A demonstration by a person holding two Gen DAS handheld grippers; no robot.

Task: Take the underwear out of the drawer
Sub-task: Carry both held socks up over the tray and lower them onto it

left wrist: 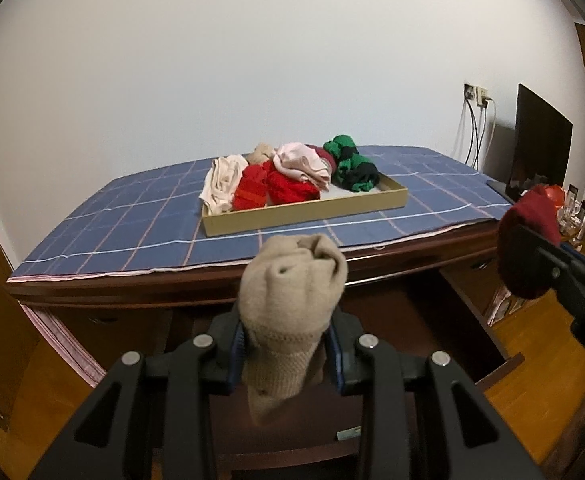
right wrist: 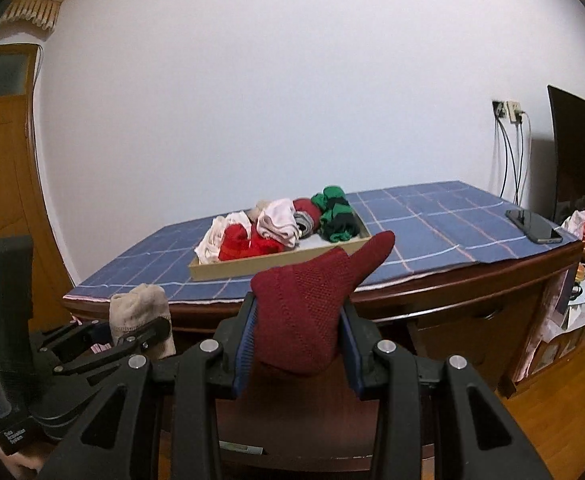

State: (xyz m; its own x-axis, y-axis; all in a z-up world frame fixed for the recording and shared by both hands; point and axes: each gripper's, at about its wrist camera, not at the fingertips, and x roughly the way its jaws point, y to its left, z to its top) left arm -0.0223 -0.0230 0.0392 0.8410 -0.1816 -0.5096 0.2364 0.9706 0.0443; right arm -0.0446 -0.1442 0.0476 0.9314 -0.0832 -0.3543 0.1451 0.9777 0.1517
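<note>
Held lower centre: beige knit garment [left wrist: 292,312] pinched in left gripper [left wrist: 290,354], maroon knit garment [right wrist: 312,312] pinched in right gripper [right wrist: 298,354], jaws part-closed; soft, light, limp, best gripped mid-bundle; shallow box [left wrist: 304,210] of clothes beyond on table.

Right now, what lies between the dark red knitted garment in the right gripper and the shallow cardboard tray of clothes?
Only bare blue checked tablecloth and the desk's edge, per the right wrist view.
</note>
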